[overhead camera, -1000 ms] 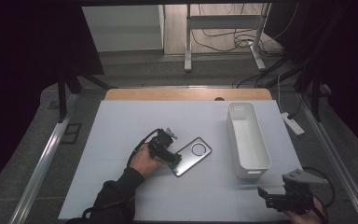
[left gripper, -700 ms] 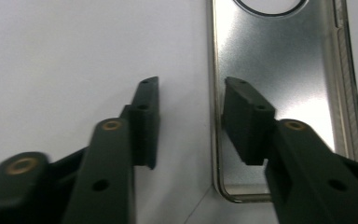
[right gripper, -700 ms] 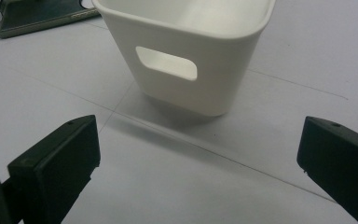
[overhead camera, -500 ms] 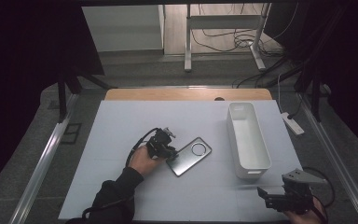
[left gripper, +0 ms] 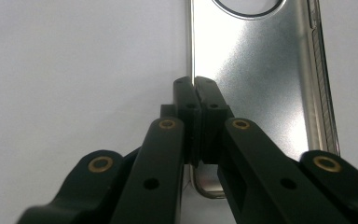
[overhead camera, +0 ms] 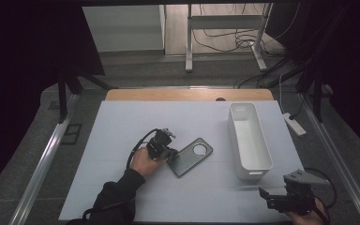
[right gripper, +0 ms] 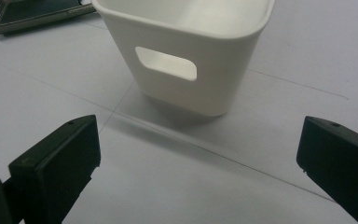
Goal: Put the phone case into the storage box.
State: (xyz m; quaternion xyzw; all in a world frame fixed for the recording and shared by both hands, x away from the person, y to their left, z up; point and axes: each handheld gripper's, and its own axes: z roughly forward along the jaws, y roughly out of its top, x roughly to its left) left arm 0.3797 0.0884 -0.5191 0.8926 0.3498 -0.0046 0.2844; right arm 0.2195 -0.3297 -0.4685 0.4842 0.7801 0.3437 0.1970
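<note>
A silver phone case (overhead camera: 193, 157) with a round camera hole lies flat on the white table, left of centre. My left gripper (overhead camera: 169, 155) sits at its near-left end. In the left gripper view the jaws have just been closing, and my left gripper (left gripper: 195, 88) now pinches the left rim of the phone case (left gripper: 261, 84). My right gripper (overhead camera: 268, 197) hovers at the table's front right, open. The right gripper view shows my right gripper (right gripper: 198, 154) with nothing between its jaws, facing the short end of a white bin (right gripper: 205, 88). The phone case (right gripper: 32, 14) lies beyond.
The long white bin (overhead camera: 235, 136) stands empty at the right of the table, lengthwise front to back. A power strip (overhead camera: 293, 124) lies off the table's right edge. Metal rails run along both sides, and a wooden strip (overhead camera: 187, 95) borders the far edge.
The left gripper's jaws have drawn together at the case's end. Both hands and the case stay where they were.
</note>
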